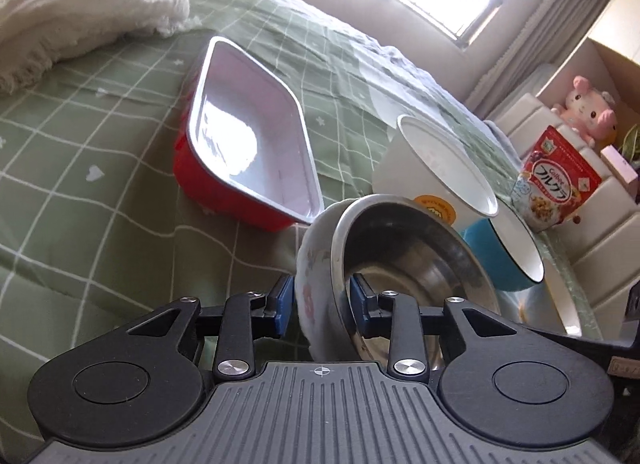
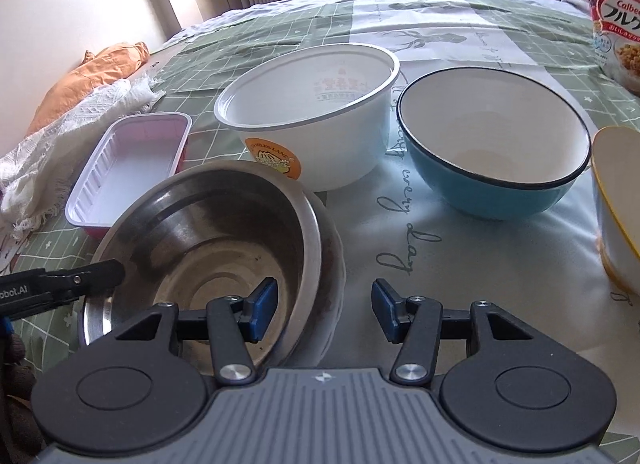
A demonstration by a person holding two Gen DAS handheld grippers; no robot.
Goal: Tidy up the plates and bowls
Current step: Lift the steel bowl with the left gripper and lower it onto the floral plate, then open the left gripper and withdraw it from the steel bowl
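Nested bowls, a steel bowl (image 1: 408,264) inside a flowered bowl (image 1: 314,284), are being straddled at their near wall by the left claw (image 1: 320,306), pads spread, not pressing. Their far rim is being straddled by the spread right claw (image 2: 324,314).

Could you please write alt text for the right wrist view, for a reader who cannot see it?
The right tongs stand open astride the near rim of a steel bowl nested in a floral bowl. Behind stand a white bowl, a blue bowl and a red tray.

Steel bowl (image 2: 208,232) nested in floral bowl (image 1: 316,284), white bowl (image 2: 312,112), blue bowl (image 2: 492,144)
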